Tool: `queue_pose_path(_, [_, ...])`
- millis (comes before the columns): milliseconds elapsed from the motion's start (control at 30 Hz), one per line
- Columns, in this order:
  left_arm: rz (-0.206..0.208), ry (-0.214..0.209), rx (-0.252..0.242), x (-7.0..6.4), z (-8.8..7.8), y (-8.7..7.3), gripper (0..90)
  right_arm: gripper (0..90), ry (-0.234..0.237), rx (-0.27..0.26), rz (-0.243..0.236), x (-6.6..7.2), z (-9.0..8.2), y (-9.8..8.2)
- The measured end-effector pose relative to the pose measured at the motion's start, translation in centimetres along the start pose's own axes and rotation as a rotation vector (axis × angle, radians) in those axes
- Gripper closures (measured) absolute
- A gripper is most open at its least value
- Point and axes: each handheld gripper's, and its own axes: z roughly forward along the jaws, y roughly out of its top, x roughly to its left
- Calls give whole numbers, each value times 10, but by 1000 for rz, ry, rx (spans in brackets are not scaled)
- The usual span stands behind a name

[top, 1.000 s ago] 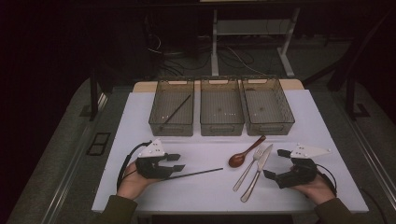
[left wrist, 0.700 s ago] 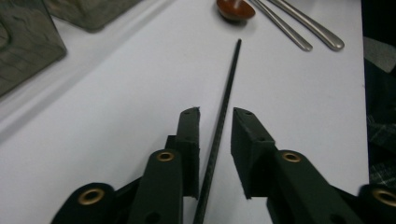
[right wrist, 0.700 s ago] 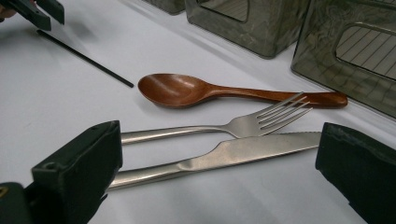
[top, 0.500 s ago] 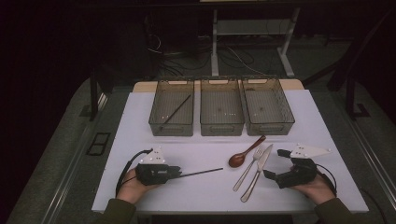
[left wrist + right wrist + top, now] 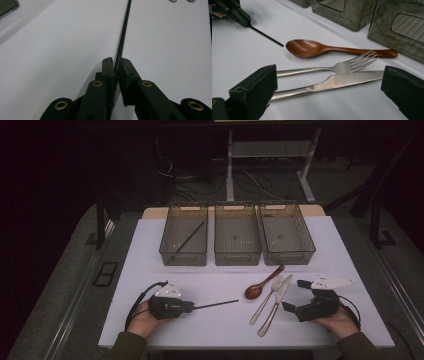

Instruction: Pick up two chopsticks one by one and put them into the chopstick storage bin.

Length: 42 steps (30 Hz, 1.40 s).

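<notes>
Pinching the thin black chopstick [image 5: 122, 42] at its near end, left gripper [image 5: 116, 66] just closed on it; light, stiff, slippery, might pivot. Right gripper [image 5: 329, 82] gapes wide, empty.

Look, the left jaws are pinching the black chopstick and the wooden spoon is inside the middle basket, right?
Not quite. The wooden spoon lies on the table, in front of the baskets, as the high view shows. The left gripper does pinch the black chopstick.
</notes>
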Motion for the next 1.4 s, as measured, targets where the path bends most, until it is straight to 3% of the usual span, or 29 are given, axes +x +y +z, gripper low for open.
queue_pose_path(267, [9, -25, -1, 2, 0, 0, 832, 1, -1, 1, -2, 0, 0, 0])
queue_pose_path(567, [-11, -66, 4, 0, 2, 2, 850, 1, 0, 0, -2, 0, 0, 0])
queue_pose_path(1400, [-125, -8, -42, -6, -8, 19, 852, 1, -1, 1, -4, 0, 0, 0])
